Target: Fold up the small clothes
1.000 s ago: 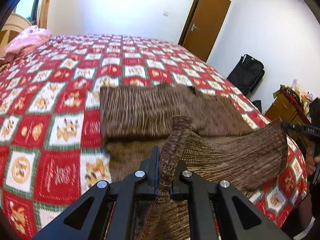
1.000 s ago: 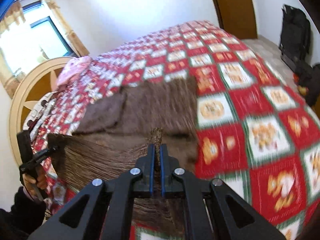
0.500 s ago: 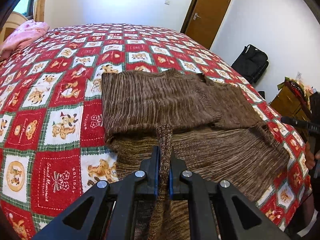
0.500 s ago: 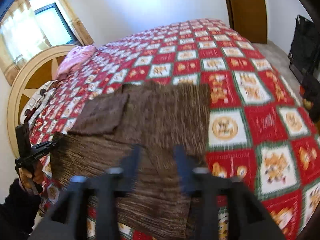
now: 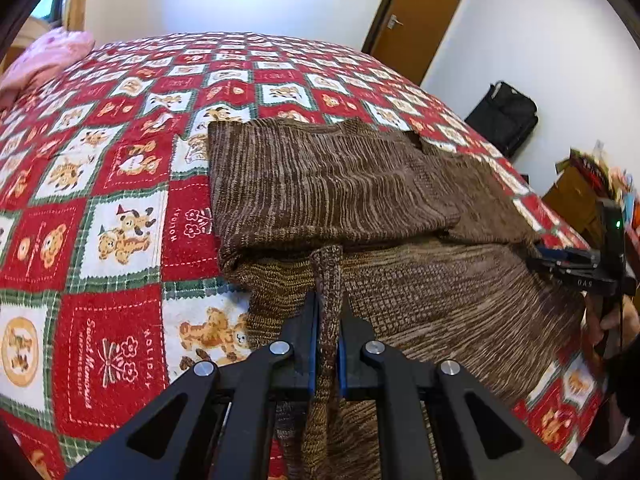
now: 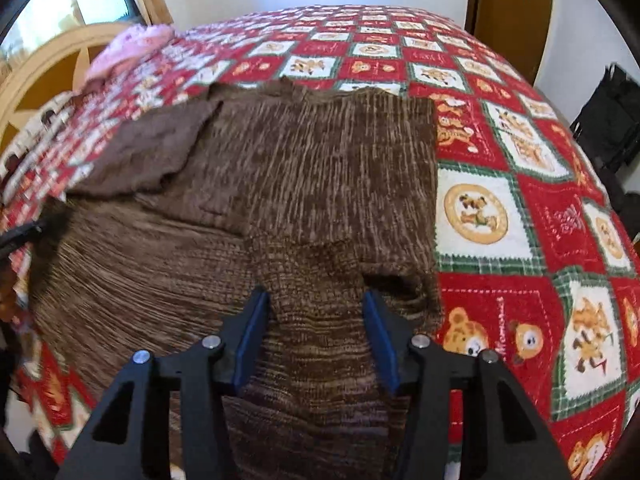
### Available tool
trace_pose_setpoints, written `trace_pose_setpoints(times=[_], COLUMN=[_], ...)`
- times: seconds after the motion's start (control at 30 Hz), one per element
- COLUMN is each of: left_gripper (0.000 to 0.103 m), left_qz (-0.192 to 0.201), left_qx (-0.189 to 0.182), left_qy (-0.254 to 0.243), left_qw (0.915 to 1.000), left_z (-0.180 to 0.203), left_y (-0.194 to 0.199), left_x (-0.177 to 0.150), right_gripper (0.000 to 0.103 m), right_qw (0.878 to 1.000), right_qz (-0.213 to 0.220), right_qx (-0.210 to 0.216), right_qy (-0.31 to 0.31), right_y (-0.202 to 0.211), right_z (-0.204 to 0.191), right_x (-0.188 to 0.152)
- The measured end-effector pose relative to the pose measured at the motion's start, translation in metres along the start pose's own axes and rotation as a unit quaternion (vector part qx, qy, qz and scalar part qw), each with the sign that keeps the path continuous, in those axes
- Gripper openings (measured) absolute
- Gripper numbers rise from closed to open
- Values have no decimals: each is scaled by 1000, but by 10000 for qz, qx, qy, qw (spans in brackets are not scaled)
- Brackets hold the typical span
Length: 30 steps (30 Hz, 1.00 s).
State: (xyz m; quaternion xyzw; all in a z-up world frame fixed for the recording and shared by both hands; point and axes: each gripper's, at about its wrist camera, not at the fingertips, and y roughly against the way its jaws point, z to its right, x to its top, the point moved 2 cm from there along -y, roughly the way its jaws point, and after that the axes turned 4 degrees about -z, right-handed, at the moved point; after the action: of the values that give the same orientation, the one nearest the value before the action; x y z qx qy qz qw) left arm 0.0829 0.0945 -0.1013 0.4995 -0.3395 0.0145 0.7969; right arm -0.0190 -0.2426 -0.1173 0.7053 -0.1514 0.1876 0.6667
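Both wrist cams look down, close; share sweater [image 5: 332,184] on bed [image 5: 120,216].

Wide bed [image 5: 120,216] covered edge to edge by a red, white and green checked quilt printed with teddy bears. Spread flat on the quilt near its front edge, partly folded over itself: a brown striped knitted garment [image 5: 320,184]. At the far corner by the wooden headboard [image 6: 44,68], a crumpled pink cloth [image 6: 132,44].

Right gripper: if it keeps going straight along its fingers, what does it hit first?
Most likely the brown knit sweater lying on the bed quilt. The right gripper points down at it, jaws apart and closing, pads not pressing the knit that shows between them. Nothing else lies in that line; depth is unclear.
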Motion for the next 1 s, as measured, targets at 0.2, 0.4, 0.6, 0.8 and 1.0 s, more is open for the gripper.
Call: trace_pose_setpoints(times=[0.2, 0.4, 0.6, 0.8, 1.0], left_gripper=[7, 5, 5, 5, 5], left_qz=[-133, 63, 701, 1152, 1333], left_qx=[108, 395, 379, 589, 812], left_qy=[25, 47, 5, -22, 238], left_qw=[9998, 9992, 9968, 9916, 9875], left_z=[-2, 0, 15, 20, 3], left_y=[-13, 2, 42, 67, 60], left_x=[0, -3, 5, 39, 90], right_gripper=[13, 11, 11, 11, 11], right_qw=[10000, 9984, 9930, 9873, 9837], right_qz=[-5, 523, 1116, 1519, 1720], right_qx=[-50, 40, 261, 10, -300], right_qy=[53, 190, 299, 464, 435], right_y=[8, 48, 92, 112, 104], right_z=[-1, -17, -30, -33, -17], right_x=[-1, -2, 4, 33, 81])
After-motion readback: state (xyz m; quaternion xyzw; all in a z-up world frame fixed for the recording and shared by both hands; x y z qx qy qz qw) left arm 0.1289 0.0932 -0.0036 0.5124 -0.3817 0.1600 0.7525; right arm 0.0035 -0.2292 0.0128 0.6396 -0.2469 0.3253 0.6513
